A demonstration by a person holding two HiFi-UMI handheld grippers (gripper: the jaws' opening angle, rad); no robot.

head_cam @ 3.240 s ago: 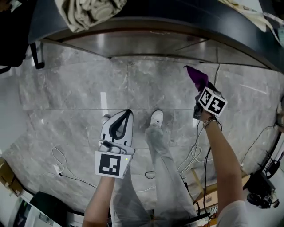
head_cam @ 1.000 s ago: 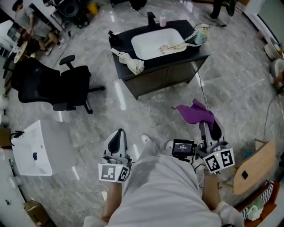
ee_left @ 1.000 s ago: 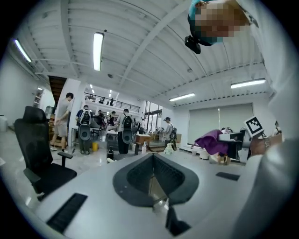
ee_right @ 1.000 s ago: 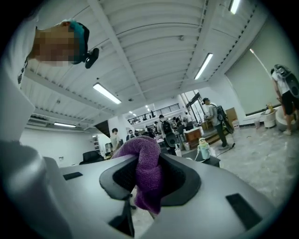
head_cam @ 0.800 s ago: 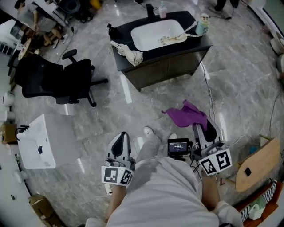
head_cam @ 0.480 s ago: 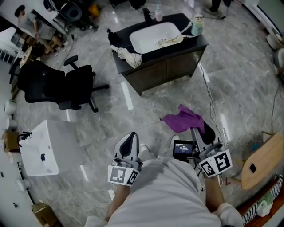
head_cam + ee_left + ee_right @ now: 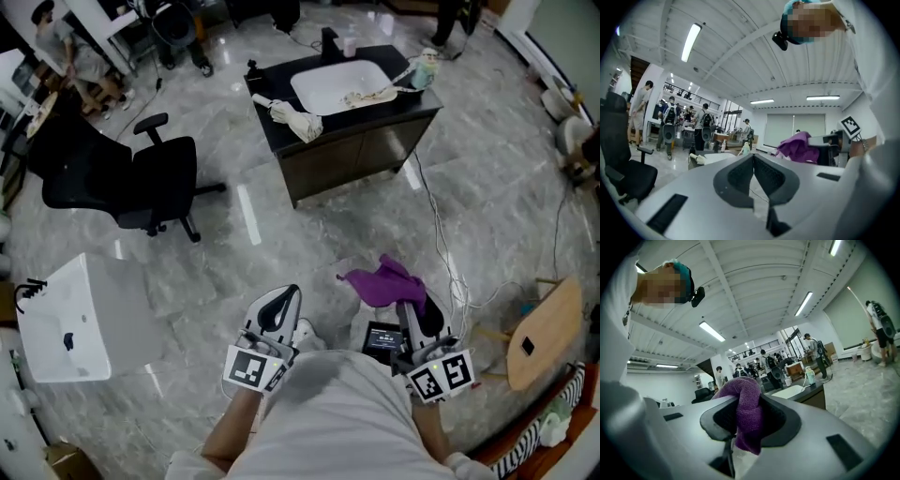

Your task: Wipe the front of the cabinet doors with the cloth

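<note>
Well away from the dark sink cabinet [image 7: 352,155], a person [image 7: 328,417] holds the purple cloth [image 7: 382,281] pinched in the right claw [image 7: 412,307], the left claw [image 7: 284,302] closed and empty.

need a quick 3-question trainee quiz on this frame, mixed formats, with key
1. True or false: the left gripper holds the purple fabric cloth.
2. Fill in: the cloth is clamped in the ____ gripper.
3. The dark wooden sink cabinet is: A) touching the cloth; B) across the grey floor, apart from both grippers; C) out of view.
Key: 1 false, its jaws are shut on nothing; 2 right gripper; 3 B.
</note>
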